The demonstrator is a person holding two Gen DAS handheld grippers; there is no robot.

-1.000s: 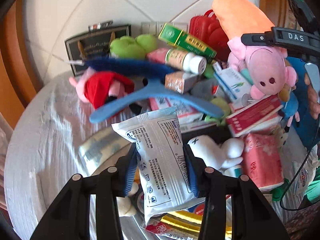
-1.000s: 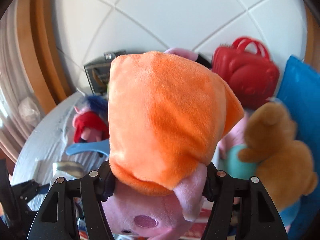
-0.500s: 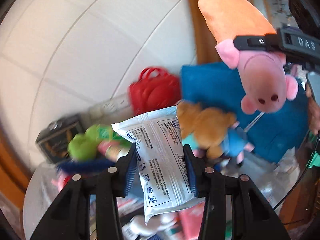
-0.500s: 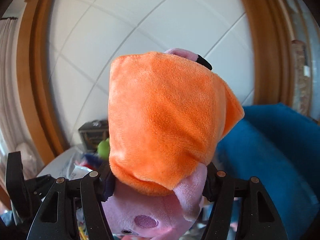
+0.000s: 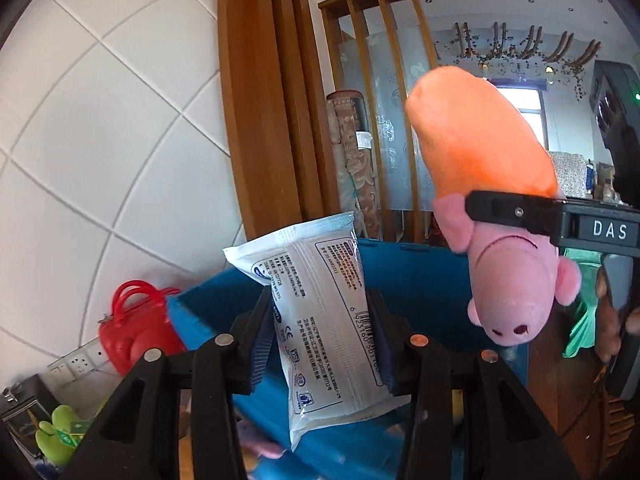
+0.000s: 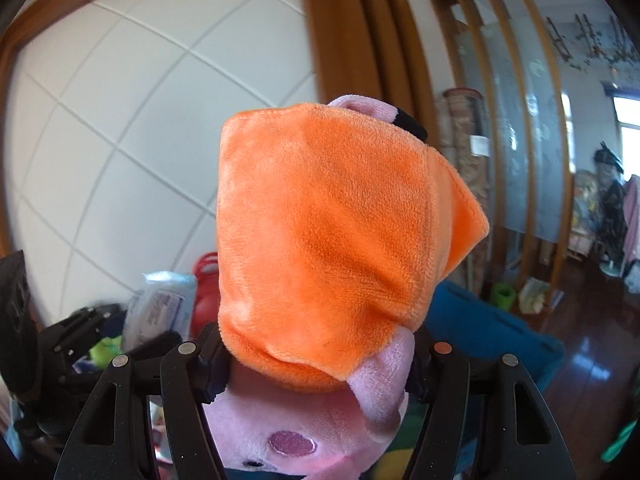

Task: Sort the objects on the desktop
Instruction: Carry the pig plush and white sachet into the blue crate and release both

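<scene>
My left gripper [image 5: 320, 332] is shut on a white plastic packet [image 5: 320, 320] with blue print, held upright in the air above a blue bin [image 5: 420, 280]. My right gripper [image 6: 316, 364] is shut on a pink pig plush [image 6: 328, 240] in an orange dress, held upside down. The plush [image 5: 500, 216] also shows in the left wrist view, clamped in the black right gripper high on the right. The packet [image 6: 160, 308] and the left gripper show at the lower left of the right wrist view.
A red toy handbag [image 5: 136, 328] stands left of the blue bin by the white tiled wall. A green plush [image 5: 56, 436] and a dark box [image 5: 20, 408] lie low at the left. A wooden partition [image 5: 272, 100] and dark wooden floor [image 6: 592, 364] lie behind.
Both grippers have lifted and swung right, away from the cluttered table, toward the blue bin. Each keeps hold of its object.
</scene>
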